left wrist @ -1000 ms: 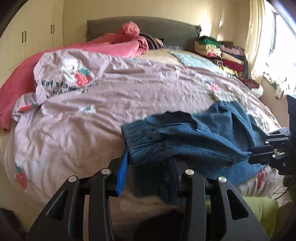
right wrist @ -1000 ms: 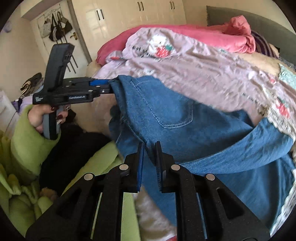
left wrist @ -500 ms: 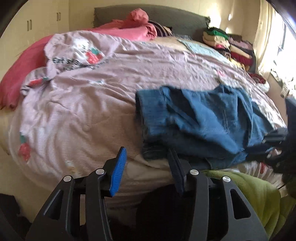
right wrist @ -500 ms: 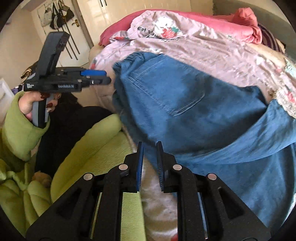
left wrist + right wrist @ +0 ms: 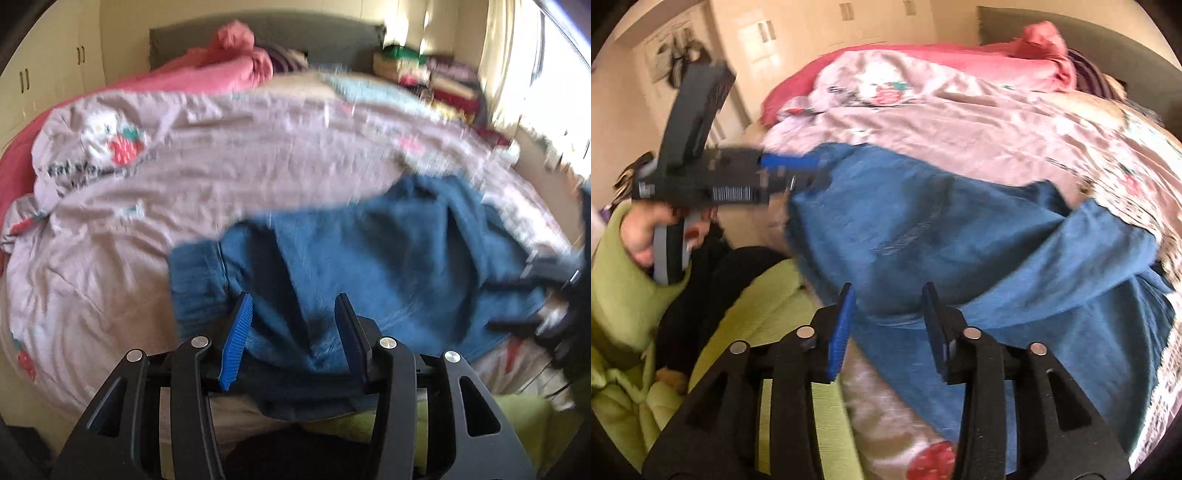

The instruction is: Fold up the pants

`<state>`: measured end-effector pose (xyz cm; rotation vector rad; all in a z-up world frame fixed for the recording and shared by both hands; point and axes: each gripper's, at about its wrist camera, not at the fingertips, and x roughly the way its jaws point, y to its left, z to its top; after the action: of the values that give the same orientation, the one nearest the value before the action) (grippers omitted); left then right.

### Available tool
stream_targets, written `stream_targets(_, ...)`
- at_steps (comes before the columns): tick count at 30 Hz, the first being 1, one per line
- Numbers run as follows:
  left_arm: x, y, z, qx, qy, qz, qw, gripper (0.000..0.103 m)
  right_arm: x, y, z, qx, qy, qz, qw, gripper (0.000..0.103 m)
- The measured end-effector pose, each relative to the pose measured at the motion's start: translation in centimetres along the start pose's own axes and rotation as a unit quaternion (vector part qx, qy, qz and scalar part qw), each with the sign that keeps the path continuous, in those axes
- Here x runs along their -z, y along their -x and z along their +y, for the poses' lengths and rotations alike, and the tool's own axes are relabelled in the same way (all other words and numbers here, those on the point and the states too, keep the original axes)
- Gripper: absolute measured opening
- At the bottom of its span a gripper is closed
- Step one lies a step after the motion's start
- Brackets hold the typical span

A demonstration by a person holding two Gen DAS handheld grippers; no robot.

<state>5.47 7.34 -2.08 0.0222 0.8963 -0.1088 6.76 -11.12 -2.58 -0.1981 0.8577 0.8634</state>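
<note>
Evidently, the blue jeans (image 5: 369, 258) lay loosely folded on the pink duvet (image 5: 221, 155) at the near edge of the bed. The left gripper (image 5: 293, 325) stood spread, its fingers straddling the denim at the near fold without pinching it. The right gripper (image 5: 888, 317) was opening, denim lying between its fingers but not pressed. A hand (image 5: 646, 236) in a green sleeve (image 5: 617, 288) held the left tool. Both views were blurred.

Bed (image 5: 258, 66), lilac strawberry-print duvet (image 5: 221, 155), blue jeans (image 5: 369, 251) on it
</note>
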Motion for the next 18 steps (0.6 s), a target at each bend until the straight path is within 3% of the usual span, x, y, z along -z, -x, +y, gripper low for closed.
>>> stream_targets(5,1.8,-0.7,0.6,0.008,0.008,0.006,0.9999,0.045,-0.6,-1.5,0.4,-0.006,0.005,0.007,1.000,0.037)
stream_targets(10,2.2,-0.4,0.8,0.016,0.012,-0.006,0.9998,0.045,0.4,-5.2,0.2,0.010,-0.003,0.082,0.997,0.042)
stream_targets(14,2.4,1.7,0.6,0.030,0.033,-0.040,0.9982,0.056,0.8,-3.7,-0.8,-0.018,-0.036,0.056,0.998,0.044)
stream_targets(18,2.2,4.0,0.0,0.030,0.035,-0.067,0.9967,0.065,0.7,-0.2,-1.7,-0.010,-0.053,0.008,0.999,0.051)
